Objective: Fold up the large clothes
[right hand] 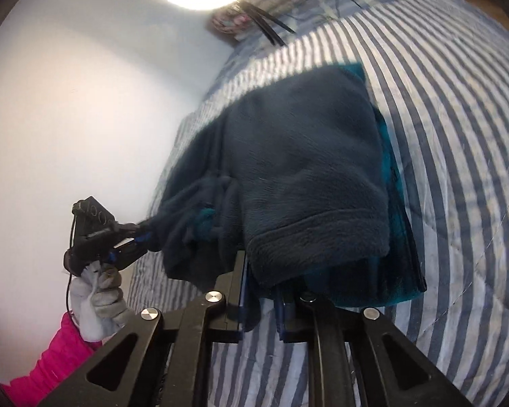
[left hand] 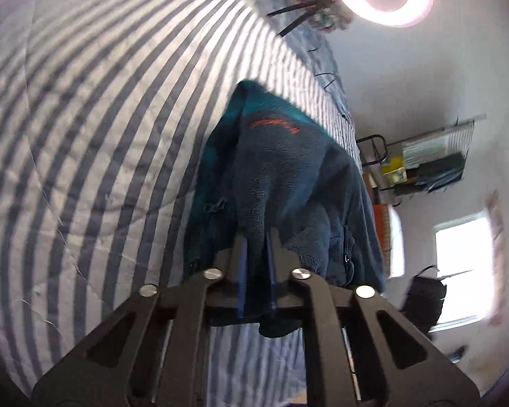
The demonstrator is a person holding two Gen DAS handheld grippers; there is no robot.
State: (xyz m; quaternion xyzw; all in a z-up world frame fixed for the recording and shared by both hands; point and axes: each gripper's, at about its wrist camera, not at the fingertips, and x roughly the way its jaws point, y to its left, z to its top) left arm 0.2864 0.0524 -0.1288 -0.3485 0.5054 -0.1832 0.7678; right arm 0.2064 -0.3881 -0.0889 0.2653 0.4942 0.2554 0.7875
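On the left, the left gripper (left hand: 256, 237) clamps a bunched edge of the dark navy fleece jacket with teal lining (left hand: 281, 183), its jaws narrow on the fabric. The jacket hangs lifted above the blue-and-white striped quilt (left hand: 85, 129). On the right, the right gripper (right hand: 261, 271) pinches the jacket's hem likewise.

Right gripper (right hand: 261, 281) jaws clamp dark fleece (right hand: 305, 169); left gripper (right hand: 149, 237) pinches far corner, over striped quilt (right hand: 458, 135).
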